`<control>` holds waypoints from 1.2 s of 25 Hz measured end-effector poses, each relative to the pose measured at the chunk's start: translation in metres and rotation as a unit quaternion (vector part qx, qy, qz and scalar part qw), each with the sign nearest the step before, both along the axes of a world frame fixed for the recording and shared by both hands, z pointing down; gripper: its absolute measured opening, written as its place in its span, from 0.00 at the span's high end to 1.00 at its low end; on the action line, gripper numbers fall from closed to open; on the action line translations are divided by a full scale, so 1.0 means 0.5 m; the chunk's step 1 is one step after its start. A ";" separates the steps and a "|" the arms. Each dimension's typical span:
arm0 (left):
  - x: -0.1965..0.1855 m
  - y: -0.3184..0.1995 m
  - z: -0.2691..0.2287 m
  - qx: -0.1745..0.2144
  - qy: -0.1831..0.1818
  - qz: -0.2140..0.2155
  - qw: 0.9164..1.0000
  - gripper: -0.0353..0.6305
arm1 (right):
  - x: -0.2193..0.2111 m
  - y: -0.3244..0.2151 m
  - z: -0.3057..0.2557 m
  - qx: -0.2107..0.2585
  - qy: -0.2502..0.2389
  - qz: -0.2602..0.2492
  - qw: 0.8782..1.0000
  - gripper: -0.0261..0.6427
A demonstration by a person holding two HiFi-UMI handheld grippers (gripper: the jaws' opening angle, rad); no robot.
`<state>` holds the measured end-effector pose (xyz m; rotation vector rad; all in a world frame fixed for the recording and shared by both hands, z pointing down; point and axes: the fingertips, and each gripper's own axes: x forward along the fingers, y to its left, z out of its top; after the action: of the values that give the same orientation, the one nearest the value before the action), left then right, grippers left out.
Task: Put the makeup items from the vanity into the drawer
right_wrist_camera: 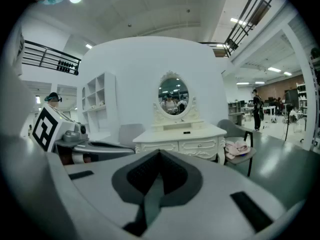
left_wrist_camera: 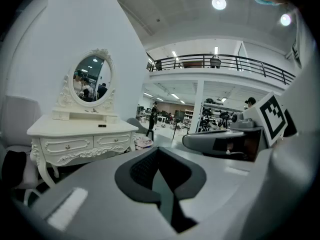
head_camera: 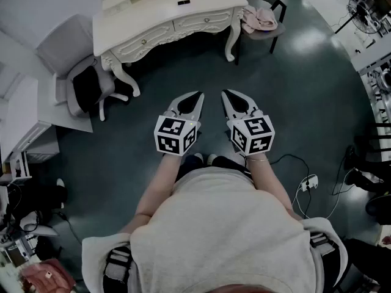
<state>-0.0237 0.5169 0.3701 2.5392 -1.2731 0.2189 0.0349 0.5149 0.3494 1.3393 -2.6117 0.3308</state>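
cream-painted wood makes up the vanity [head_camera: 140, 23]. the one makeup item i can pick out, a small dark thing [head_camera: 183, 2], lies on its top, well ahead of both pairs of jaws and far beyond their reach. anything else up there, or on the little shelf under the mirror [right_wrist_camera: 173, 96], is too small to tell. the drawer [head_camera: 204, 22] meant to take it sits in the carved front just below, and looks closed. the left gripper [head_camera: 197, 97] and right gripper [head_camera: 225, 94] are held side by side in front of the body, tips aimed toward the vanity. each has its jaws pressed together on nothing, which reads as a resting carry while the person stands back on the dark floor [head_camera: 293, 90], not a reach. ahead of the right jaws and off to their right, a chair [head_camera: 275, 30] holds a pink cloth [head_camera: 259, 18]. off to the left of the left jaws stands a grey chair [head_camera: 70, 47]. by my judgement nothing is moved yet, and the next step calls for stepping closer, probably opening the drawer first.
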 end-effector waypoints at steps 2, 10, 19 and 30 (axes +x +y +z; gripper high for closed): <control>0.000 -0.002 0.004 -0.001 -0.001 -0.003 1.000 0.93 | 0.007 -0.003 0.000 0.002 0.000 0.003 1.000 0.97; 0.005 -0.015 0.008 -0.005 0.002 -0.007 1.000 0.93 | 0.007 -0.012 0.004 0.001 0.002 -0.005 1.000 0.97; 0.021 -0.019 0.013 -0.006 0.001 -0.005 1.000 0.93 | 0.006 -0.016 -0.001 0.006 -0.011 -0.015 1.000 0.97; 0.075 -0.015 0.040 -0.018 -0.003 -0.007 1.000 0.93 | 0.057 -0.010 0.030 -0.011 -0.018 -0.022 1.000 0.97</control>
<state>0.0139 0.5094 0.3902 2.5019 -1.2764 0.2444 0.0631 0.5100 0.3641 1.2793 -2.6543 0.3778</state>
